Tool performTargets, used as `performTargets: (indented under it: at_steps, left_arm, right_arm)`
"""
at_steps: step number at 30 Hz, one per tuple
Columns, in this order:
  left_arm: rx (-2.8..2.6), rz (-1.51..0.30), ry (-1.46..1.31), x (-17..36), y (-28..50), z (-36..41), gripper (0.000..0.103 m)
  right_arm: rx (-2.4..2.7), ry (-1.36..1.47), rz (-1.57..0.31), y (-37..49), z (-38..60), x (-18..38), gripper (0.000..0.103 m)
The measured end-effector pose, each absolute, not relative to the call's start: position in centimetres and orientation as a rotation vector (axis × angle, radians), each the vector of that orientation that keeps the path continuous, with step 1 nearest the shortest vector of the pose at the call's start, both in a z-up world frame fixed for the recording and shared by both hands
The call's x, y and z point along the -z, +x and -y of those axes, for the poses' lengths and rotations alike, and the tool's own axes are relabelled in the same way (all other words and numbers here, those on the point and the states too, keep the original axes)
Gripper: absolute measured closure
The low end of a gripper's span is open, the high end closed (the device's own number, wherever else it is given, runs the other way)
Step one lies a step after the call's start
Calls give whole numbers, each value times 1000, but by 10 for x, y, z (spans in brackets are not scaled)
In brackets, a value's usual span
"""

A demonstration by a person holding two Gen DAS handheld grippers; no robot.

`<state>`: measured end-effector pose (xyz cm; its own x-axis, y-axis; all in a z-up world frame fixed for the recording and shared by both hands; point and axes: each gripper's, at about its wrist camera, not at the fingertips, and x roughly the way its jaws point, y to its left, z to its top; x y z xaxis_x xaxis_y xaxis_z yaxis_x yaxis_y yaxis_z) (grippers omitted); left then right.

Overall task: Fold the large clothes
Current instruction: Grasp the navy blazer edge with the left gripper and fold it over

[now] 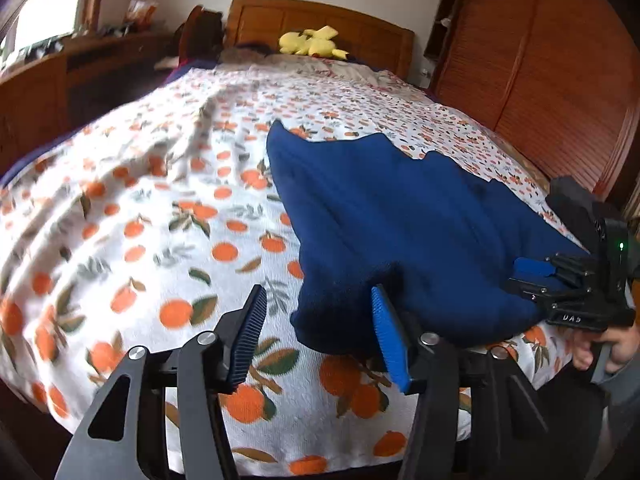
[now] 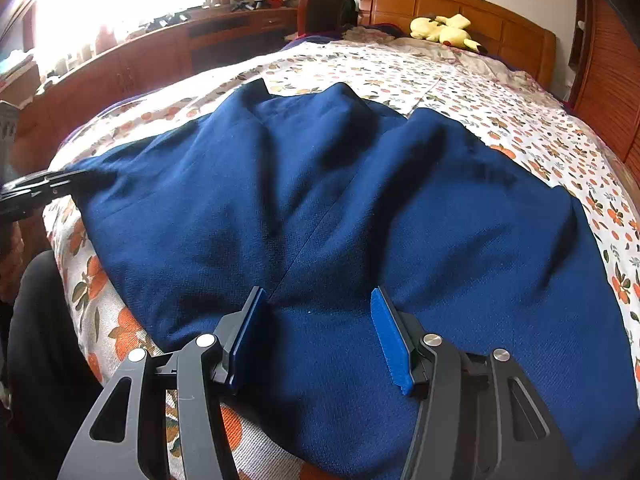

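Both grippers' fingers (image 2: 384,332) gape over navy garment (image 2: 340,208).

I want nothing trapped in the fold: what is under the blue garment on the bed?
The blue garment lies on the orange-print bedspread, which shows all round its edges. Whatever is beneath its middle is covered. Both tongs, left and right, are open.
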<state>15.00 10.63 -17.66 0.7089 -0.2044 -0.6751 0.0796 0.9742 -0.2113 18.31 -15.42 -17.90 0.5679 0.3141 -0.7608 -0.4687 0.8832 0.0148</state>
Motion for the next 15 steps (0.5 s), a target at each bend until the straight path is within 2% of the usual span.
performTargets:
  at_steps: [8, 13, 15]
  left_arm:
    - [147, -806, -267, 190, 148, -105, 53]
    - [168, -818, -290, 185, 152, -99, 84]
    - [164, -802, -263, 177, 151, -92, 87]
  right_arm:
    - [-460, -186, -836, 180, 156, 179, 51]
    - [-453, -179, -829, 179, 156, 177, 51]
    - [-449, -176, -829, 178, 157, 172, 51]
